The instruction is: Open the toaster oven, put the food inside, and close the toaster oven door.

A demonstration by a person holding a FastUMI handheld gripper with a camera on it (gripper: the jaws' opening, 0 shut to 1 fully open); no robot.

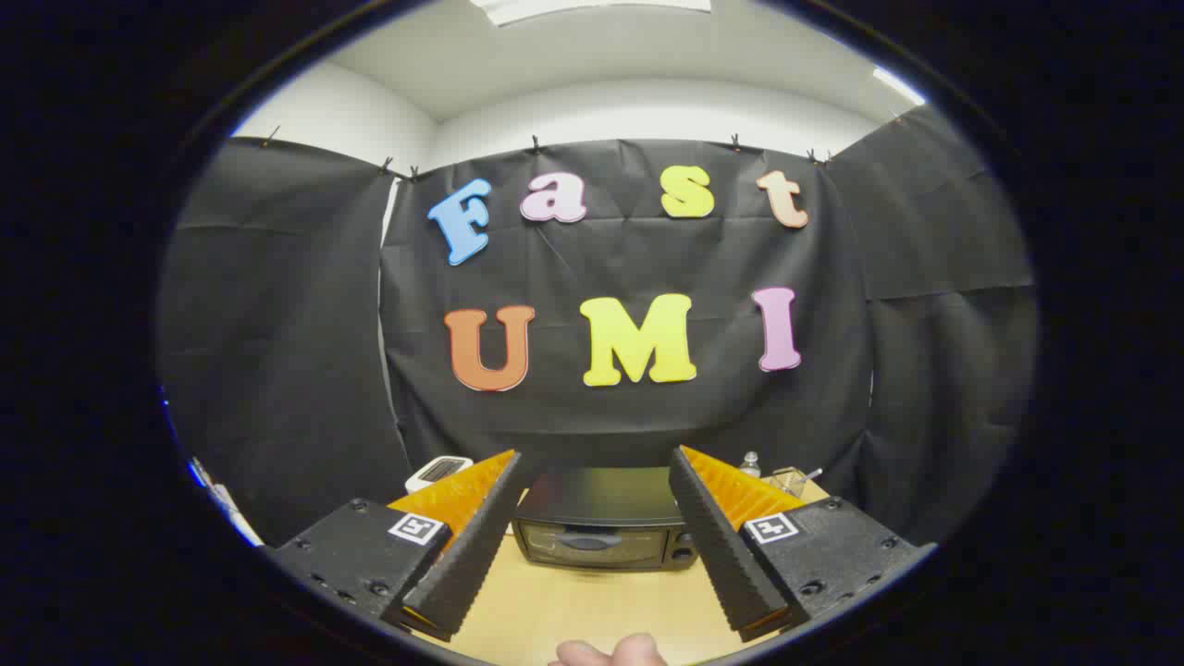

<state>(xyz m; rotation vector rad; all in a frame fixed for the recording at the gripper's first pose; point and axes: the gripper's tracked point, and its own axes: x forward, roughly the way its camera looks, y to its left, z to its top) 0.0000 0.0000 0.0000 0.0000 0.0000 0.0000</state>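
A black toaster oven (603,521) stands on the light wooden table (592,606), beyond my fingers and framed between them. Its glass door, with a dark handle (588,541) across the top, is closed. My gripper (597,476) is held above the table, well back from the oven, and stands open with nothing between its fingers. No food can be made out.
A white device (437,473) sits behind the oven to the left. A small bottle (750,462) and a clear container (788,482) stand behind it to the right. Part of a person's hand (610,652) shows at the table's near edge.
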